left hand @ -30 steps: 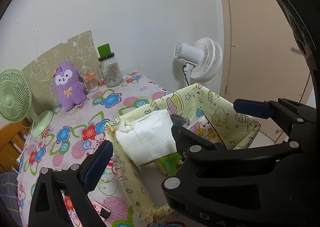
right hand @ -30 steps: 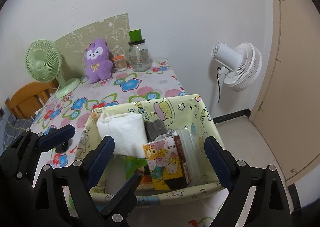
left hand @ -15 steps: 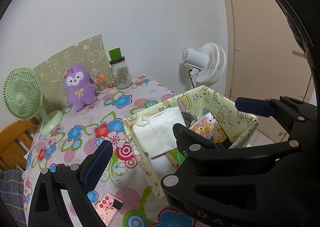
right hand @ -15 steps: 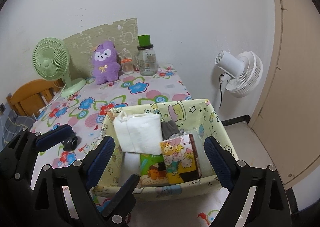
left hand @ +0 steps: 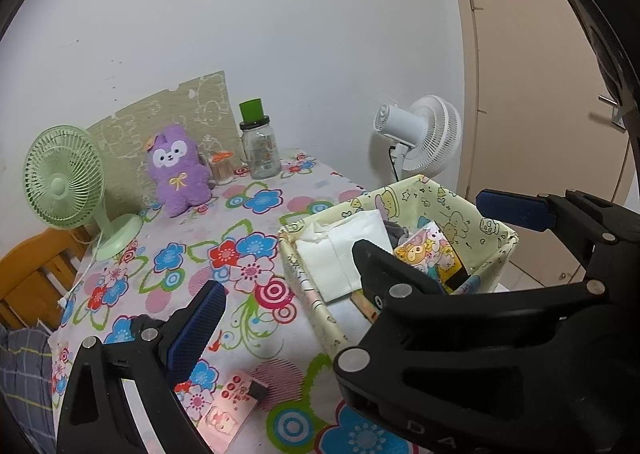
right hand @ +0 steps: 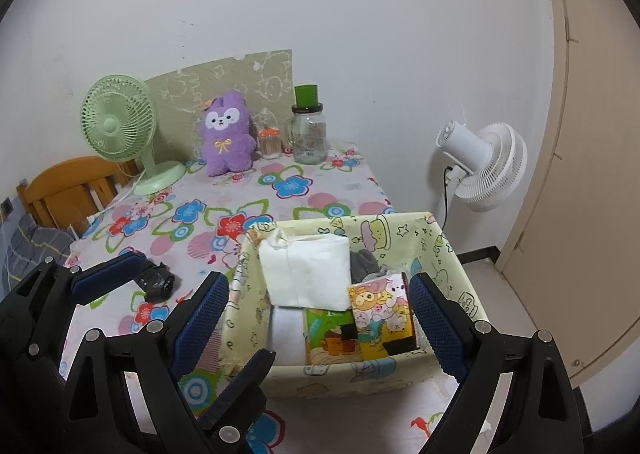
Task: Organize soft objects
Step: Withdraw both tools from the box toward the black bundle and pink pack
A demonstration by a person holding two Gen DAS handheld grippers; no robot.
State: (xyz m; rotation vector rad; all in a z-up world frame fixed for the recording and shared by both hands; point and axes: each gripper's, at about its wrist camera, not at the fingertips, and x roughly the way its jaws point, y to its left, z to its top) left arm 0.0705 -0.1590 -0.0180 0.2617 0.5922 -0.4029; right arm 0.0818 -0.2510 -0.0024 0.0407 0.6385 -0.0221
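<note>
- Both grippers hang above the table with nothing between their blue pads: the right gripper [right hand: 316, 318] has its fingers spread wide across the near wall of the fabric bin [right hand: 400, 228], and the left gripper [right hand: 148, 286], seen beside it in the right wrist view, is spread apart as well.
- From the left wrist view, the left gripper [left hand: 352, 254] frames the flowered tablecloth [left hand: 248, 238] and the near-left corner of the fabric bin [left hand: 492, 222].
- Inside the pale yellow cartoon-print bin stands a white folded cloth [right hand: 306, 274], leaning against the left wall, with a grey soft item [right hand: 365, 263] tucked just behind it.
- A cartoon-print pack [right hand: 380, 314] stands upright at the bin's front right, touching a green printed pack [right hand: 326, 334] on its left.
- At the table's far edge a purple plush toy [right hand: 227, 133] sits upright against a beige board [right hand: 224, 82], well apart from the bin.
- Just beside the plush are a small orange-lidded jar [right hand: 269, 142] and a glass bottle [right hand: 309, 132] with a green cap.
- A green desk fan [right hand: 120, 126] stands at the far left corner; a white fan [right hand: 484, 170] is off the table on the right.
- A small black object [right hand: 157, 282] lies on the cloth near the left gripper's pad.
- A pink card [left hand: 228, 406] lies at the table's near edge.
</note>
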